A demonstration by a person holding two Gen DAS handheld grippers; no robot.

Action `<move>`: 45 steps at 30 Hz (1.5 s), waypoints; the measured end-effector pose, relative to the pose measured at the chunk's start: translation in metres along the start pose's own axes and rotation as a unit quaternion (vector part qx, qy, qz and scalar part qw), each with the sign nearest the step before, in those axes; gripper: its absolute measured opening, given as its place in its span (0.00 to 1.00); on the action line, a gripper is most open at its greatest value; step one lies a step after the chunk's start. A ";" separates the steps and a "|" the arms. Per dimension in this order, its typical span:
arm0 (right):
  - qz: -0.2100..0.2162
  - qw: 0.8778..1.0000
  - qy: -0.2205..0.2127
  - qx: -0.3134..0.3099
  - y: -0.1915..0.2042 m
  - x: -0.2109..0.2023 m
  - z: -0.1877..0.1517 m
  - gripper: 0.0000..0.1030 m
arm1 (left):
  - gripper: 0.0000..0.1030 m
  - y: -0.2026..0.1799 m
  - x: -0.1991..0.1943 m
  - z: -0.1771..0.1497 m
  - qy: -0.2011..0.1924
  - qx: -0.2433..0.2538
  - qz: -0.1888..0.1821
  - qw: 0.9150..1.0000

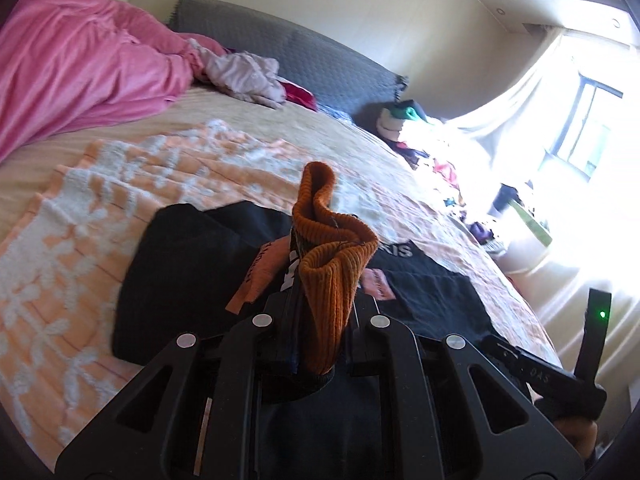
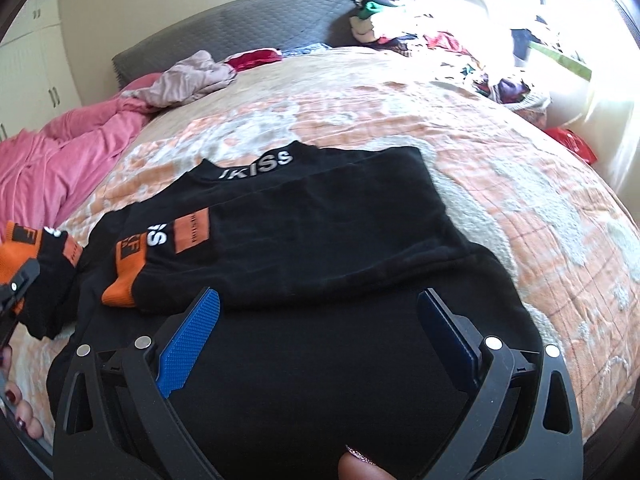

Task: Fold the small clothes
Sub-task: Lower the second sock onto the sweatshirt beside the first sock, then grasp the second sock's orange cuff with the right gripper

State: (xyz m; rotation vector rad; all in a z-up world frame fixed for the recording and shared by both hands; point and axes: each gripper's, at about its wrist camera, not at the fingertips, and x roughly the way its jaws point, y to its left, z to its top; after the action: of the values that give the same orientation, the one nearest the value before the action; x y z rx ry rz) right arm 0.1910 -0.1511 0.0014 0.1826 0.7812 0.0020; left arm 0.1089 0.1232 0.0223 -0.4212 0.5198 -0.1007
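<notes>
A black sweater [image 2: 320, 216] with orange cuffs and white lettering lies spread on the patterned orange-and-white blanket [image 2: 500, 184], near the foot edge of the bed [image 2: 328, 64]. One sleeve lies folded across its chest, the cuff [image 2: 120, 292] ending near the sweater's left edge. The other orange cuff [image 1: 332, 264] is pinched between the pressed-together fingers of the left gripper [image 1: 316, 320], lifted off the blanket. The right gripper [image 2: 320, 344] hovers over the sweater's lower half with its two blue pads [image 2: 192, 340] spread wide, gripping nothing. Bare blanket lies open beyond the sweater's collar and along its right side. Farther off, a pink duvet [image 1: 80, 52] is heaped along the left edge, one pale crumpled garment [image 1: 244, 76] lies by the grey headboard [image 1: 288, 56], and a pile of mixed clothes [image 2: 452, 44] crowds the far right corner.
</notes>
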 end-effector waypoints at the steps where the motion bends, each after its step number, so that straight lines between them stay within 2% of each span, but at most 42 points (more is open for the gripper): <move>1: -0.001 1.000 -0.001 0.004 -0.003 -0.002 0.001 0.95 | 0.08 -0.004 0.004 -0.002 0.004 0.007 -0.006 1.000; 11: -0.007 1.000 -0.015 0.020 -0.021 -0.019 0.005 0.95 | 0.08 -0.031 0.023 -0.019 0.047 0.055 -0.040 0.997; 22: -0.007 0.999 -0.019 0.042 -0.032 -0.029 0.008 0.95 | 0.19 -0.050 0.033 -0.034 0.087 0.091 -0.071 0.989; 27: -0.005 0.999 -0.019 0.043 -0.033 -0.031 0.008 0.95 | 0.36 -0.058 0.033 -0.038 0.100 0.104 -0.091 0.985; 30: 0.003 0.999 -0.013 0.050 -0.033 -0.030 0.008 0.95 | 0.47 -0.061 0.026 -0.035 0.091 0.111 -0.101 0.985; 36: 0.042 0.998 0.010 0.042 -0.015 -0.023 0.002 0.95 | 0.58 -0.043 0.015 -0.020 0.060 0.086 -0.077 0.992; 45: 0.111 0.992 0.049 -0.024 0.055 -0.007 -0.013 0.95 | 0.77 -0.011 0.009 -0.001 0.031 0.067 0.003 0.997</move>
State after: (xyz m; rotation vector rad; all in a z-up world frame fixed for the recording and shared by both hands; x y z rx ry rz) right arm 0.1808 -0.0956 0.0067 0.2241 0.8543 0.2412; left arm 0.1163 0.1108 0.0215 -0.2859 0.5709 -0.1420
